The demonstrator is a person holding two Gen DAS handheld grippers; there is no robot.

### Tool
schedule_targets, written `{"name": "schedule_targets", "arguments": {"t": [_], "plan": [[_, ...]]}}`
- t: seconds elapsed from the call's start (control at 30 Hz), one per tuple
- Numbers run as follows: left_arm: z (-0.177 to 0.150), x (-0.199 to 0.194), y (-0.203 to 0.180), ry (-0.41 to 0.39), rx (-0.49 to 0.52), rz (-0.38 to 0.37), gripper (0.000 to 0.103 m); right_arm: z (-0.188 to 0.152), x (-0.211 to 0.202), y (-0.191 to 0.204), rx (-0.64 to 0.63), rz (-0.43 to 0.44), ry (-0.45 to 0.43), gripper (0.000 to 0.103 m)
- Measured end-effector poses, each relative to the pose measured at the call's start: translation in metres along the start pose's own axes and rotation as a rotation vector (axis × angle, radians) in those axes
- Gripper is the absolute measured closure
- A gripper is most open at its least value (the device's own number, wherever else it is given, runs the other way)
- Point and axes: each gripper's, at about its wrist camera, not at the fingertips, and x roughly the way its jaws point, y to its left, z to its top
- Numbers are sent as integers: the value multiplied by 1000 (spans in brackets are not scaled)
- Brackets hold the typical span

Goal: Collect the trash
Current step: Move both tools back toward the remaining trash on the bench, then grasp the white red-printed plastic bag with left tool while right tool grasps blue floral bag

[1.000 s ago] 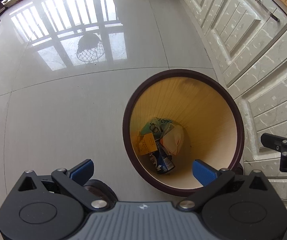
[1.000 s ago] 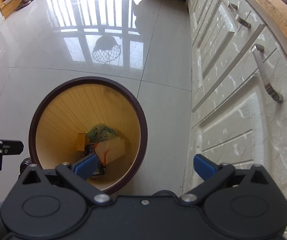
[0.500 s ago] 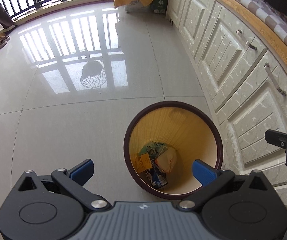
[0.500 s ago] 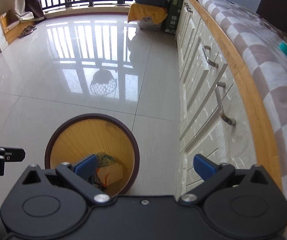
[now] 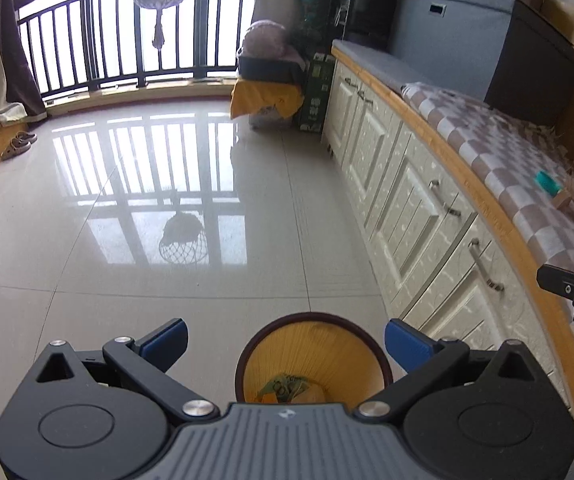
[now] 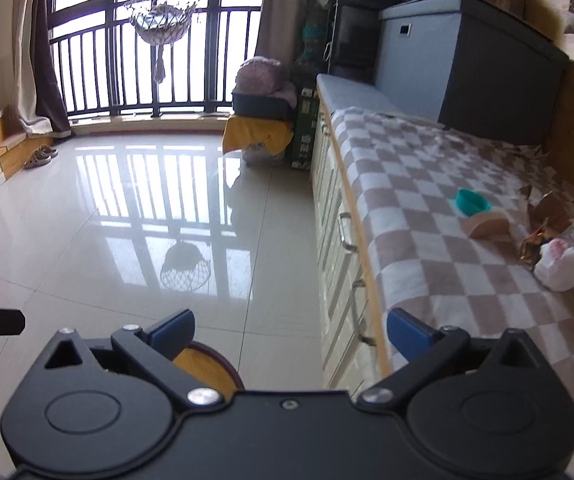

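Note:
A round trash bin [image 5: 313, 354] with a dark rim and yellow inside stands on the floor by the cabinets; several pieces of trash [image 5: 287, 390] lie in it. My left gripper [image 5: 287, 344] is open and empty high above it. My right gripper [image 6: 291, 330] is open and empty, with the bin's rim [image 6: 215, 360] low behind its left finger. On the checkered bench cover lie a teal cup [image 6: 473, 202], a brown paper cup [image 6: 487, 226], a crumpled gold wrapper [image 6: 543, 226] and a white plastic bag [image 6: 563, 262].
White cabinets [image 5: 415, 216] with metal handles run under the bench along the right. A grey storage box [image 6: 467, 64] stands at the bench's far end. A yellow-draped stand [image 5: 265, 98] and a green carton [image 5: 317, 94] stand by the balcony railing. Glossy tiled floor [image 5: 167, 208] spreads left.
Both grippers have risen and tilted up from the bin. The bin has slid to the bottom of both views, and the bench top with its trash has come into view.

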Motion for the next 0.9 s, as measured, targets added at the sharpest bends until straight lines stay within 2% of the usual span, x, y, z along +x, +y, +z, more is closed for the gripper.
{"name": "schedule_targets", "arguments": {"t": [0.33,0.53,0.7,0.9], "plan": [[23,-43,-59,-204,8,-27,0,16,-69,-62,41,-94,-182,0],[28,-54,-103,-340,-3,-96,0,14,-103,-117,60,-204,-283,0],[36,-54,-147,-370,23,-185,0,3,-115,-167,94,-326,-329,0],[38,-47,-203,-374,85,-270,0,-25,-115,-226,186,-416,-318,0]]}}
